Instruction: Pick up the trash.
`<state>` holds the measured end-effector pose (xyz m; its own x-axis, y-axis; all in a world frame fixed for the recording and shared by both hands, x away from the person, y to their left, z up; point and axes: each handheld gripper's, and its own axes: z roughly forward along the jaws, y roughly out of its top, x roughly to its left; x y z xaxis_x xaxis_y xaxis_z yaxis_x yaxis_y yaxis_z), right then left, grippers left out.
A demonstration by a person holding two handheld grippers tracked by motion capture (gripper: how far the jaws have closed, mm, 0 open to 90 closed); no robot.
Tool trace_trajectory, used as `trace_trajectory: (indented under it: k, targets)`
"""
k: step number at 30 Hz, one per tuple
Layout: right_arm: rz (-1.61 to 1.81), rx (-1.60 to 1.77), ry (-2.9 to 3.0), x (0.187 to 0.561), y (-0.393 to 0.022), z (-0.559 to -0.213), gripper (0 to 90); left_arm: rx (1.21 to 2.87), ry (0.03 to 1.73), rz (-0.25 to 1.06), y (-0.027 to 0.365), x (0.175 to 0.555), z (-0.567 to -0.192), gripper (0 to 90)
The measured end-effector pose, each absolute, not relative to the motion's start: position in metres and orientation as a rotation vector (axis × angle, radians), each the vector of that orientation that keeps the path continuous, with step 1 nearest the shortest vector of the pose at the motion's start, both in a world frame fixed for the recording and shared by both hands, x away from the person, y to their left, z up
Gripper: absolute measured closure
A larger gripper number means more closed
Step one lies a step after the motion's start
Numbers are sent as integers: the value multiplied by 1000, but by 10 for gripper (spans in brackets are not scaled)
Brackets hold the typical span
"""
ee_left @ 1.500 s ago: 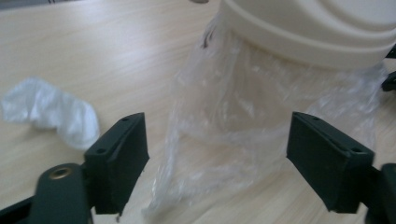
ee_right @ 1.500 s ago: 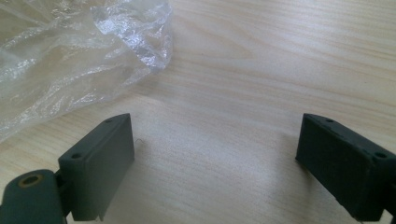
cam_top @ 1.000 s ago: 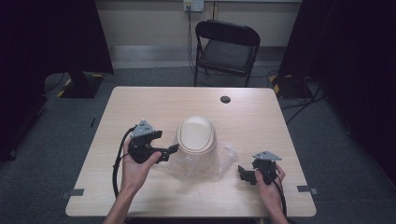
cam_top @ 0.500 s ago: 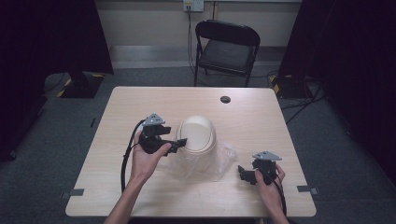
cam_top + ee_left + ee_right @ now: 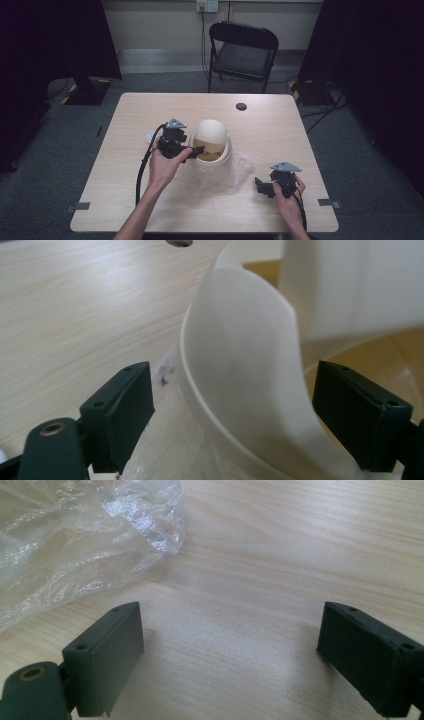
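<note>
Left gripper [image 5: 232, 415] wide open astride the white rim [image 5: 220, 430].

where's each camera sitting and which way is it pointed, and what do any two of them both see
High view: above the person's side, looking forward and down on the light wooden table; both forearms, the left gripper and right gripper show.
Left gripper view: on the left gripper, looking along its open jaws, which straddle the white plastic container's rim.
Right gripper view: on the right gripper, its open jaws over bare wood beside the crumpled clear plastic bag.
Shared: all three show the table.
</note>
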<state>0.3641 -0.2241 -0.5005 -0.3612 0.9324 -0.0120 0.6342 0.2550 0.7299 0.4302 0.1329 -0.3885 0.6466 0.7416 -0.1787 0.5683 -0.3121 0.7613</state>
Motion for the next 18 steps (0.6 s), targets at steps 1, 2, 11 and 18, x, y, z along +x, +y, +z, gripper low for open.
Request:
trace_trajectory:
  k: [1,2,11,18]
  targets:
    - [895,1421,2087,364,-224,-500,102,2015,1026,267,132,432,-390,166]
    - [895,1422,2087,364,-224,-500,102,2017,1030,274,132,433,-391,169]
    - [895,1420,2087,364,-224,-501,102,2044,1030,286,124,442,-393,159]
    - [895,1421,2087,364,-224,-500,101,2056,987,311,124,437,-391,176]
